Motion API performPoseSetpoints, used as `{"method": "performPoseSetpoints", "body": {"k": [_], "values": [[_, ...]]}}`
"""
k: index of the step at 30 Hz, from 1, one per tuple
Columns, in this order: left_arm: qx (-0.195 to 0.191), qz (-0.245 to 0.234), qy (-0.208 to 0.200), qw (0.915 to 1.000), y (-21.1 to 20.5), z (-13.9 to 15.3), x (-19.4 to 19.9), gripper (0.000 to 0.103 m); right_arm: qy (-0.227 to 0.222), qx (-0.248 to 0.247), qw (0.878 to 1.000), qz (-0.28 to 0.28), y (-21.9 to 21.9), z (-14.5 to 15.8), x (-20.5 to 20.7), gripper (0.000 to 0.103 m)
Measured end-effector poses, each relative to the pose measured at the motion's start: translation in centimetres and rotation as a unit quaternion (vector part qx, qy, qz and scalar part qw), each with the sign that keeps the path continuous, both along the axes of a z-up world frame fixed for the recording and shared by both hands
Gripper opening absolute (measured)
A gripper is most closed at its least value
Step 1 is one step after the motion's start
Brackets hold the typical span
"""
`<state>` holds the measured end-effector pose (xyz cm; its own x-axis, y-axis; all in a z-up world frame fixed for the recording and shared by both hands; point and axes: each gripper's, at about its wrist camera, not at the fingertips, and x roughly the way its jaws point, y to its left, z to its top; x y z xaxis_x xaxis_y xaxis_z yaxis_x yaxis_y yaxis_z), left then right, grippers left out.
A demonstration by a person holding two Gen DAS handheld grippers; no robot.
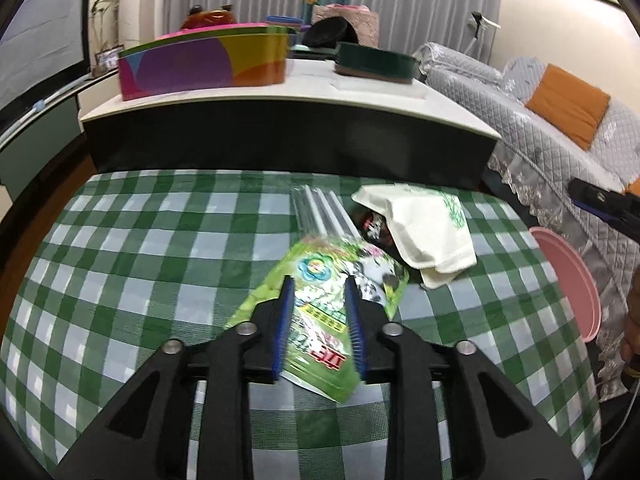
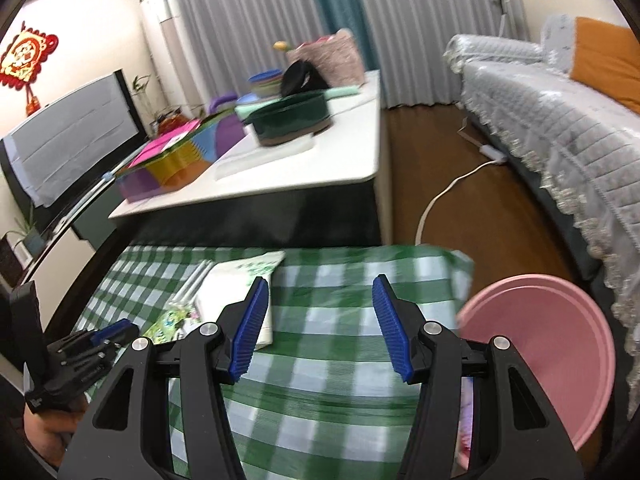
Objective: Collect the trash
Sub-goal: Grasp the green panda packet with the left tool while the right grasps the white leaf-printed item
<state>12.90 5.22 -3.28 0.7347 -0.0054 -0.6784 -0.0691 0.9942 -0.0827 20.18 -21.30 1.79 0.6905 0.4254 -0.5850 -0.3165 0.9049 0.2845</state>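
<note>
A green printed packet (image 1: 316, 320) lies flat on the green checked tablecloth (image 1: 140, 260). My left gripper (image 1: 317, 280) hovers right over it. Its blue pads stand apart, and the packet shows on both outer sides of the fingers, so nothing is pinched. Just beyond lie a clear sleeve of white tubes (image 1: 320, 208), a dark wrapper (image 1: 376, 224) and a folded white bag (image 1: 432, 232). My right gripper (image 2: 321, 280) is open and empty above the cloth, to the right of the white bag (image 2: 232, 284). The pink bin (image 2: 552, 352) stands off the table's right edge.
Behind the cloth is a low white-topped table (image 1: 280, 92) carrying a colourful box (image 1: 200, 64) and a dark green tin (image 1: 376, 64). A grey quilted sofa (image 2: 560, 112) runs along the right. A white cable (image 2: 436, 200) lies on the wooden floor. A screen (image 2: 72, 152) stands at the left.
</note>
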Motion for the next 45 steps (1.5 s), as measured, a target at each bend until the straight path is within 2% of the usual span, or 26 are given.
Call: {"method": "performPoseSetpoints", "body": {"k": [2,3,7,9,13,16,23,24,25,26,27,28,29,30,32,36,45], "values": [[0.007,-0.012,0.003,0.9999,-0.8,-0.3,0.1,0.043,0.009,0.003,1.0,0.014,1.2,-0.8,0.5,0.054],[0.013,-0.02,0.005,0.9997,-1.3,-0.5,0.2,0.045,0.015,0.006,1.0,0.021,1.8,-1.3,0.8,0.054],[0.065,-0.053,0.021,0.9963,-3.9,-1.6,0.5,0.058,0.041,0.019,0.998,0.034,3.2,-3.0,1.8,0.055],[0.106,-0.056,0.033,0.9922,-5.0,-2.2,0.9,0.058,0.053,0.025,0.998,0.037,3.7,-3.8,2.2,0.055],[0.143,-0.049,0.053,0.9872,-5.5,-3.2,1.5,0.059,0.081,0.043,0.995,0.042,4.2,-5.4,3.1,0.057],[0.153,-0.044,0.062,0.9853,-5.6,-3.5,2.0,0.059,0.1,0.055,0.992,0.053,5.0,-6.6,3.8,0.06],[0.172,-0.037,0.06,0.9825,-6.0,-3.8,2.8,0.059,0.124,0.067,0.987,0.079,6.8,-8.4,4.6,0.059],[0.171,-0.037,0.061,0.9827,-6.1,-3.8,2.9,0.057,0.126,0.068,0.986,0.083,7.0,-8.6,4.6,0.057],[0.168,-0.037,0.062,0.9831,-6.1,-3.7,3.0,0.05,0.127,0.069,0.985,0.088,7.2,-8.7,4.7,0.051],[0.166,-0.039,0.063,0.9833,-6.1,-3.7,3.1,0.041,0.129,0.071,0.985,0.095,7.4,-8.8,4.6,0.04],[0.167,-0.04,0.064,0.9831,-6.2,-3.7,3.1,0.037,0.129,0.072,0.984,0.101,7.6,-8.7,4.6,0.036],[0.167,-0.042,0.064,0.983,-6.3,-3.6,3.1,0.028,0.128,0.073,0.984,0.104,7.6,-8.6,4.5,0.027],[0.166,-0.043,0.063,0.9832,-6.4,-3.5,3.0,0.025,0.123,0.077,0.983,0.108,7.6,-8.2,4.4,0.018],[0.164,-0.043,0.061,0.9836,-6.5,-3.3,2.8,0.023,0.12,0.08,0.983,0.111,7.5,-7.9,4.3,0.016],[0.162,-0.04,0.05,0.9848,-6.6,-2.5,2.5,0.016,0.111,0.088,0.984,0.112,7.0,-7.0,3.9,0.014],[0.163,-0.027,0.021,0.9861,-6.3,-0.4,1.4,0.012,0.088,0.094,0.985,0.115,5.8,-5.2,2.8,0.011],[0.128,-0.02,-0.023,0.9912,-5.4,4.1,-1.0,0.004,0.029,0.064,0.992,0.102,3.5,0.1,-0.9,0.01]]}}
